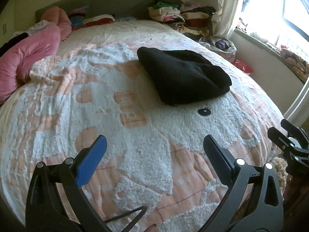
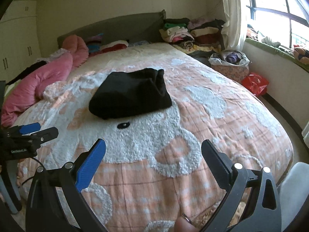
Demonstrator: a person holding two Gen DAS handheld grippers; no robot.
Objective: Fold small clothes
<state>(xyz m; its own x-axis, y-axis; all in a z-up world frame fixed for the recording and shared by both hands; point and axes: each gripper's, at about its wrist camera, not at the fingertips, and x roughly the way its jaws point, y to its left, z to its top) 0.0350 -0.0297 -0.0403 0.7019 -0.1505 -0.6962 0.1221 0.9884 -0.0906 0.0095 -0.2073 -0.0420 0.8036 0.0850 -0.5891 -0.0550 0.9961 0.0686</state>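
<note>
Clothes here means one black garment point(image 1: 183, 77), lying in a soft folded bundle on the bedspread point(image 1: 146, 139), well ahead of both your claws and touched by neither. Your left claw point(image 1: 154, 150) stands wide, holding nothing, low over the near part of the bed; your right claw point(image 2: 153, 152) is equally wide and empty, just to the right of it.

From here, the main risk I judge is the bundle coming apart: it looks thick and limp, with loose layers showing at its right end, so a pinch on the top layer alone could drag the fold open. The bedspread is a second hazard. Its white tufted pile is shaggy and raised over a thin quilted peach check, and a low finger could catch that pile along with the garment. The mattress also domes and gives, so pressing down may sink rather than crease.

Your fingers point(image 2: 90, 166) are flat rigid blades, one faced in ribbed blue, the other black. Farther off, a puffy pink quilt point(image 1: 29, 58) slumps at the left, and stacked folded clothes point(image 1: 181, 13) sit at the far right by the curtain.
</note>
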